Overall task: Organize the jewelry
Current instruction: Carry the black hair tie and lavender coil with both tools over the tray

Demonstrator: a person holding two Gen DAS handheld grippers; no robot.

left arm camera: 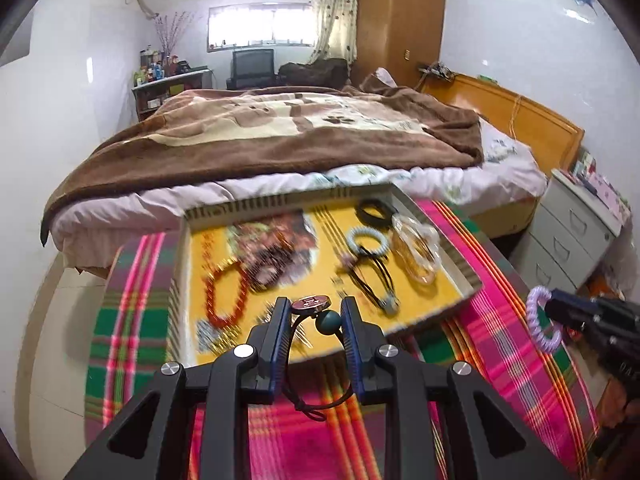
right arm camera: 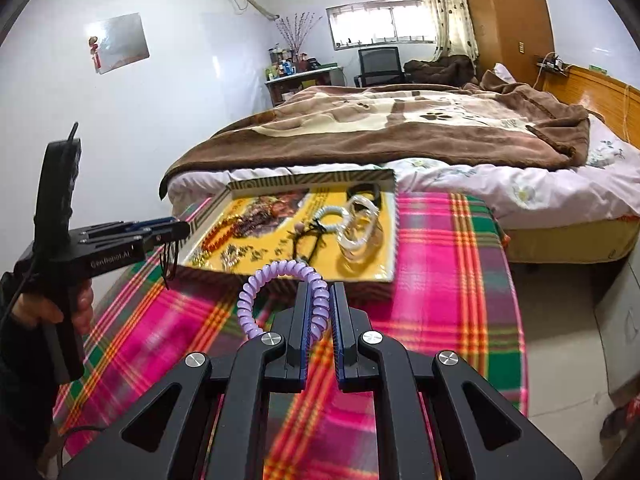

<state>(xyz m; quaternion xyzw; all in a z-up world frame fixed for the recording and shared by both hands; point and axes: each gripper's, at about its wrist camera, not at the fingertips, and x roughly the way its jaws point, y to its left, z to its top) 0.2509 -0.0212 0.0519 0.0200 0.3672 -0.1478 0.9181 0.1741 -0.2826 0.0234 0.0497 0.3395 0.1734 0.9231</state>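
A shallow yellow tray (left arm camera: 452, 300) lies on a plaid cloth and holds a red bead bracelet (left arm camera: 224, 296), dark bead bracelets, a pale blue coil tie (left arm camera: 366, 240), black hair ties (left arm camera: 374, 210) and clear bangles (left arm camera: 416, 248). My left gripper (left arm camera: 315, 308) hovers over the tray's near edge, jaws partly closed on a black hair tie with a teal bead and metal charm (left arm camera: 328, 322). My right gripper (right arm camera: 320, 292) is shut on a purple spiral hair tie (right arm camera: 276, 276), held right of the tray's near corner; it also shows in the left wrist view (left arm camera: 538, 320).
The plaid cloth (right arm camera: 440, 280) covers a round table. A bed with a brown blanket (left arm camera: 260, 136) lies just behind the tray. White drawers (left arm camera: 568, 236) stand at the right. The left gripper shows at the left of the right wrist view (right arm camera: 176, 230).
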